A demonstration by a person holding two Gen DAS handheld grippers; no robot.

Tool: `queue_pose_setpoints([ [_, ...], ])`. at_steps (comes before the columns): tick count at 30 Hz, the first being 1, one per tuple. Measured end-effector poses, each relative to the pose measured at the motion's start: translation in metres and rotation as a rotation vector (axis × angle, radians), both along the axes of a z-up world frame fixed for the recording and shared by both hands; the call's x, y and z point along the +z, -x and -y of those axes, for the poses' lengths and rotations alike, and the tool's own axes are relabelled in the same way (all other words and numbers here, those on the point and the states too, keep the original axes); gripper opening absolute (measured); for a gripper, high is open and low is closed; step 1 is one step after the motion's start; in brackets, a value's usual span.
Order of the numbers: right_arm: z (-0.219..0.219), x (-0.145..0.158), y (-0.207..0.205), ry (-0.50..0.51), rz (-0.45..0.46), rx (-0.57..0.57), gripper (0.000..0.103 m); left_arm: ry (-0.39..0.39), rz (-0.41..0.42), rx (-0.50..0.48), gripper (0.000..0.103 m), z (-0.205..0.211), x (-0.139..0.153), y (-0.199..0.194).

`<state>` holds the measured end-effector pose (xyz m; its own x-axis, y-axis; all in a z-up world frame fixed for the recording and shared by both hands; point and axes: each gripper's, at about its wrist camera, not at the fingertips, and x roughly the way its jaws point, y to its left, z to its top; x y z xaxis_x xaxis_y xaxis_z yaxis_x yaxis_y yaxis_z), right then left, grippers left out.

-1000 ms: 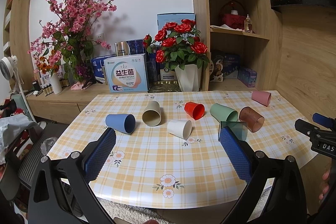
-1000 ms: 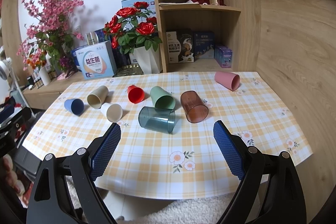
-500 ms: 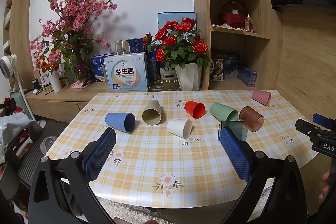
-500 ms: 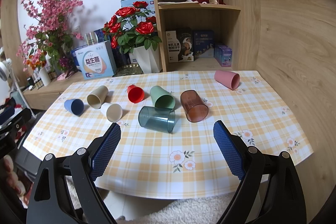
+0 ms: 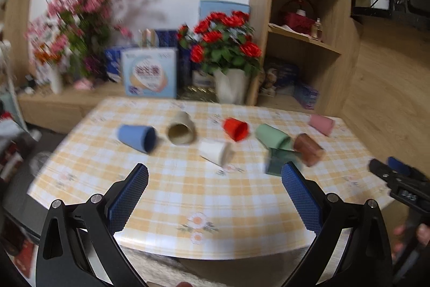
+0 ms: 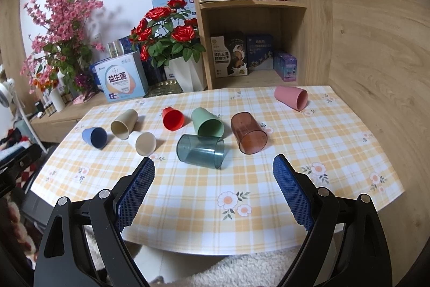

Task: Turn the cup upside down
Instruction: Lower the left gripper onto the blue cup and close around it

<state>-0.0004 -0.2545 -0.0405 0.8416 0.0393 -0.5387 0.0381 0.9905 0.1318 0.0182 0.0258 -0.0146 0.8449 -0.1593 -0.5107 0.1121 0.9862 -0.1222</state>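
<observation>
Several cups lie on their sides on the yellow checked table (image 6: 268,179): blue (image 6: 94,136), beige (image 6: 124,120), white (image 6: 142,143), red (image 6: 173,119), green (image 6: 207,122), clear teal (image 6: 200,151), clear brown (image 6: 248,132) and pink (image 6: 291,97). My right gripper (image 6: 213,171) is open and empty, above the table's front edge, just short of the teal cup. My left gripper (image 5: 215,179) is open and empty above the front left of the table, short of the white cup (image 5: 216,152) and blue cup (image 5: 137,137). The left view is blurred.
A white pot of red roses (image 6: 188,74), a blue-and-white box (image 6: 121,80) and pink blossom branches (image 6: 61,45) stand behind the table. A wooden shelf unit (image 6: 255,45) rises at the back right. The right gripper's tip (image 5: 400,182) shows at the left view's right edge.
The left wrist view has shifted and blurred: my left gripper is moving, and the table and cups now sit further right and nearer. The right gripper has barely moved. No cup moved.
</observation>
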Motion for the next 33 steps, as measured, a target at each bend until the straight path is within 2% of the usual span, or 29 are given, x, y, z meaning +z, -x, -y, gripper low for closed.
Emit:
queue_pose_setpoints([
  [5, 0.009, -0.005, -0.022, -0.041, -0.011, 0.015, 0.087, 0.002, -0.060, 0.005, 0.097, -0.014, -0.010, -0.018],
  [8, 0.014, -0.010, -0.037, -0.048, -0.013, 0.007, 0.087, 0.006, -0.129, 0.059, 0.097, -0.033, -0.024, -0.037],
  [12, 0.021, -0.021, -0.065, -0.058, -0.054, -0.010, 0.087, 0.073, -0.280, 0.141, 0.097, -0.069, -0.048, -0.069],
  [15, 0.027, -0.034, -0.083, -0.087, -0.086, -0.005, 0.087, 0.083, -0.346, 0.207, 0.097, -0.092, -0.061, -0.090],
  [18, 0.029, -0.051, -0.098, -0.110, -0.142, 0.013, 0.087, 0.148, -0.397, 0.259, 0.097, -0.113, -0.069, -0.115],
  [19, 0.028, -0.058, -0.103, -0.089, -0.161, 0.012, 0.087, 0.153, -0.407, 0.288, 0.092, -0.120, -0.069, -0.124],
  [20, 0.025, -0.064, -0.106, -0.060, -0.177, 0.010, 0.087, 0.156, -0.412, 0.304, 0.076, -0.123, -0.069, -0.133],
  [21, 0.025, -0.067, -0.108, -0.051, -0.185, 0.011, 0.087, 0.161, -0.421, 0.313, 0.066, -0.127, -0.069, -0.144],
  [22, 0.023, -0.073, -0.111, -0.051, -0.202, 0.014, 0.087, 0.187, -0.440, 0.340, 0.061, -0.137, -0.071, -0.164],
  [24, 0.025, -0.079, -0.116, -0.069, -0.225, 0.019, 0.087, 0.267, -0.475, 0.385, 0.061, -0.152, -0.075, -0.187],
  [25, 0.025, -0.082, -0.118, -0.071, -0.234, 0.026, 0.087, 0.355, -0.496, 0.404, 0.061, -0.165, -0.079, -0.205],
  [27, 0.023, -0.085, -0.122, -0.053, -0.242, 0.035, 0.087, 0.478, -0.523, 0.438, 0.061, -0.184, -0.086, -0.235],
  [33, 0.024, -0.098, -0.131, -0.036, -0.285, 0.032, 0.087, 0.735, -0.578, 0.541, 0.076, -0.218, -0.121, -0.287],
])
